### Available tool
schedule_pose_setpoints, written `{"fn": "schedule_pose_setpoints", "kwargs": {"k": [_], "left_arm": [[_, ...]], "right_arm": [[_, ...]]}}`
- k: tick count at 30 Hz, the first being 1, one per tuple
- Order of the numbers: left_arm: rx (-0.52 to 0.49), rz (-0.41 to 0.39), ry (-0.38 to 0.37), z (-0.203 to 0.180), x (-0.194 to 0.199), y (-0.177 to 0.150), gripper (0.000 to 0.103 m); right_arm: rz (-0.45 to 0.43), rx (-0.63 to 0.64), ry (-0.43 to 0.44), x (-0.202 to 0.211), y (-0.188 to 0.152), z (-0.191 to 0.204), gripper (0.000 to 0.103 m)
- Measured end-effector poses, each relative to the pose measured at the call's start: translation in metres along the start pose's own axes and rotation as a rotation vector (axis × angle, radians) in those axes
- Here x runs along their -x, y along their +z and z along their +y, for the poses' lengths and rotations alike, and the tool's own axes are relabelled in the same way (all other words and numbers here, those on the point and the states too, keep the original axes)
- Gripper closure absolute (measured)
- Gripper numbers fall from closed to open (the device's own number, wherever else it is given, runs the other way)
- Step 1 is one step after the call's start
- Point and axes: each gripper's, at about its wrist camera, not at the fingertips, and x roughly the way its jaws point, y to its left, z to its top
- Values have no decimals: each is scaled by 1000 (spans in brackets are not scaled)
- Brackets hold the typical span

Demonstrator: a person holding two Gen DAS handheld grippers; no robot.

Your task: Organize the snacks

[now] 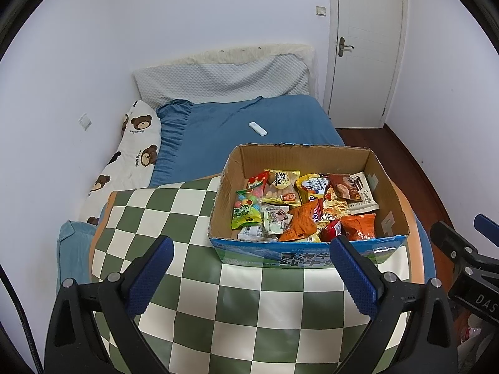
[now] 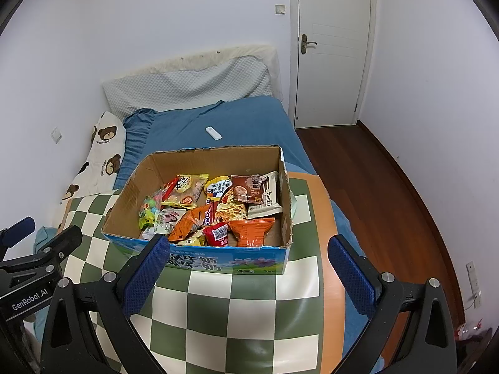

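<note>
Both my claws wide apart, empty, hovering near the snack box

My left gripper and right gripper hang short of the cardboard box on the checkered mat; the loose snack packets inside look light, crinkly and slippery, so I would pinch the orange bag by its flat sealed edge, gently

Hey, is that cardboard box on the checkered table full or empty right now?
Partly full. The cardboard box is open-topped, with snack packets covering most of its floor in a loose layer well below the rim.
</note>
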Motion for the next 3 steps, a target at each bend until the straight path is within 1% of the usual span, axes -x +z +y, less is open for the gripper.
{"fn": "schedule_pose_setpoints", "kwargs": {"k": [3], "left_arm": [[2,-10,2,-1,3,1,0]], "right_arm": [[-2,-2,-1,2,1,0,0]]}}
